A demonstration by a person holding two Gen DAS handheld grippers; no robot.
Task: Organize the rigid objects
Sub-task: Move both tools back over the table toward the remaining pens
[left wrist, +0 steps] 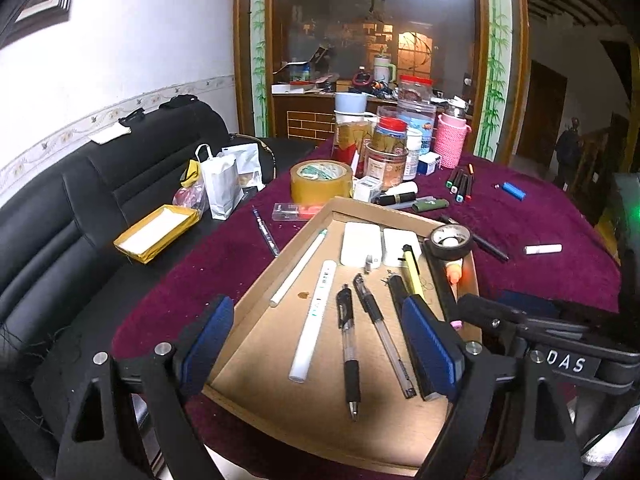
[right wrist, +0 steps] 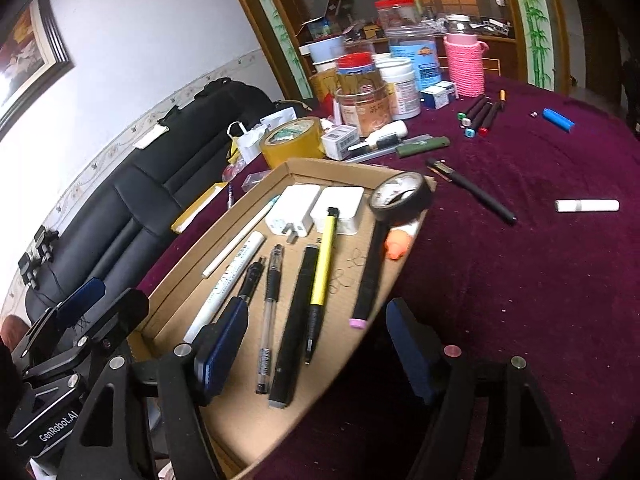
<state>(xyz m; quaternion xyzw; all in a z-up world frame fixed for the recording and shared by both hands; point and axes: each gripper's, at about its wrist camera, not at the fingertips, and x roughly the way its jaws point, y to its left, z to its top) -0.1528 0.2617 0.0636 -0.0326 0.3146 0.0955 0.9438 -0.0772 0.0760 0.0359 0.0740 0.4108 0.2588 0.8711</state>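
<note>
A shallow cardboard tray [left wrist: 280, 412] [right wrist: 256, 420] lies on the purple tablecloth. In it lie several pens [left wrist: 348, 344] [right wrist: 269, 312], a white marker [left wrist: 314, 320], a yellow pen [right wrist: 324, 264], two white chargers [left wrist: 360, 244] [right wrist: 296, 212] and a black tape roll [left wrist: 450, 242] [right wrist: 400, 196] on its far right rim. My left gripper [left wrist: 320, 344] is open and empty over the tray's near end. My right gripper [right wrist: 320, 344] is open and empty over the tray's near right edge. Loose on the cloth lie a black pen [right wrist: 472, 190], a white tube [right wrist: 586, 205], a blue lighter [right wrist: 558, 120] and several markers [right wrist: 480, 114].
Jars, bottles and a pink knitted bottle cover [right wrist: 464, 64] crowd the table's far side, with a tan tape roll [right wrist: 292, 140] by the tray's far corner. A black sofa [left wrist: 80, 208] with bags stands left. The right gripper's body shows in the left wrist view [left wrist: 560, 332].
</note>
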